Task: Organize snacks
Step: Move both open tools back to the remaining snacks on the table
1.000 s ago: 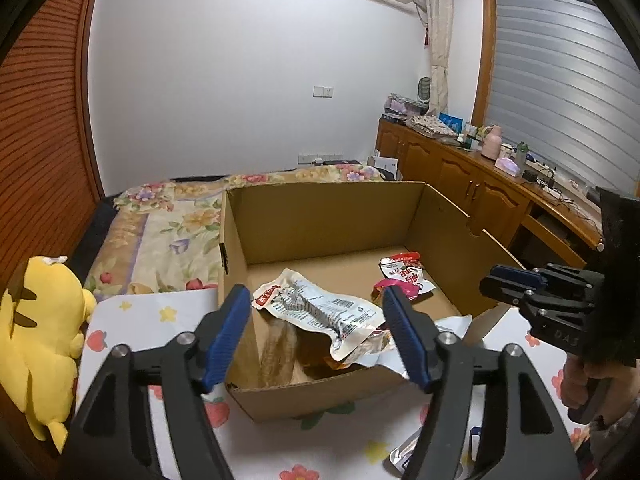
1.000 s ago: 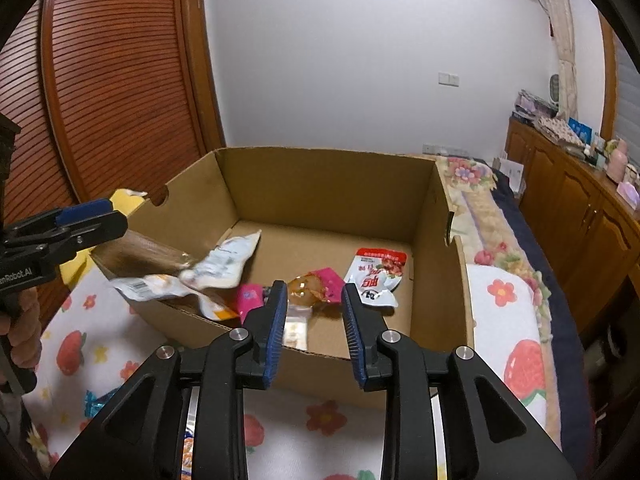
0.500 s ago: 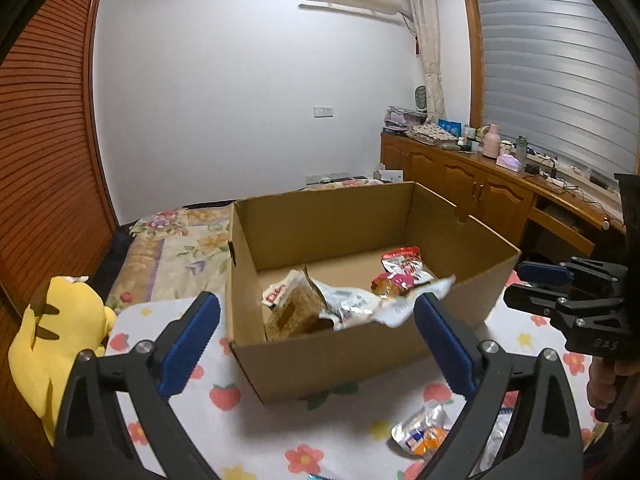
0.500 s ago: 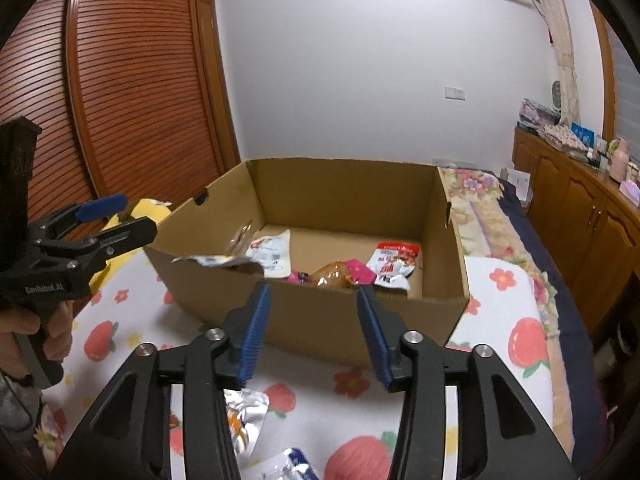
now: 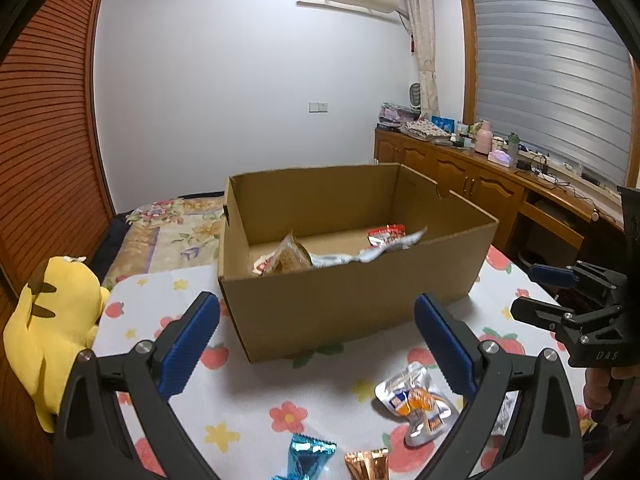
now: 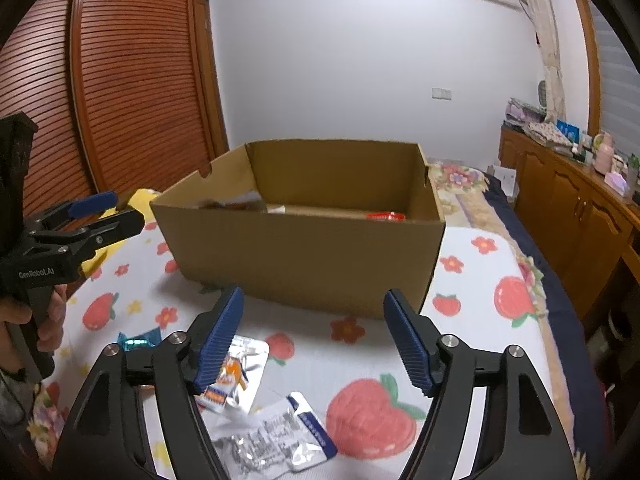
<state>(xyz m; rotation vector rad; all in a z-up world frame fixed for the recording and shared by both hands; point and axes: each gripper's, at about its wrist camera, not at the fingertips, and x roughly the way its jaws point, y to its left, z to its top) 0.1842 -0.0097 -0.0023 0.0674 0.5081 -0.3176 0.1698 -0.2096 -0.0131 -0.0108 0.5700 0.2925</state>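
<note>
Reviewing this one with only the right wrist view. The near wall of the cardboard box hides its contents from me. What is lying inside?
Observer: The left wrist view looks over the rim of the cardboard box. A brown snack packet leans at its left side.
Operator: Anything else in there?
Observer: A crumpled silvery wrapper stretches from the brown packet to a red-and-white packet.
Operator: Any snacks outside that I miss?
Observer: Yes, a copper-coloured packet lies on the fruit-print cloth, beside a blue wrapper.
</note>
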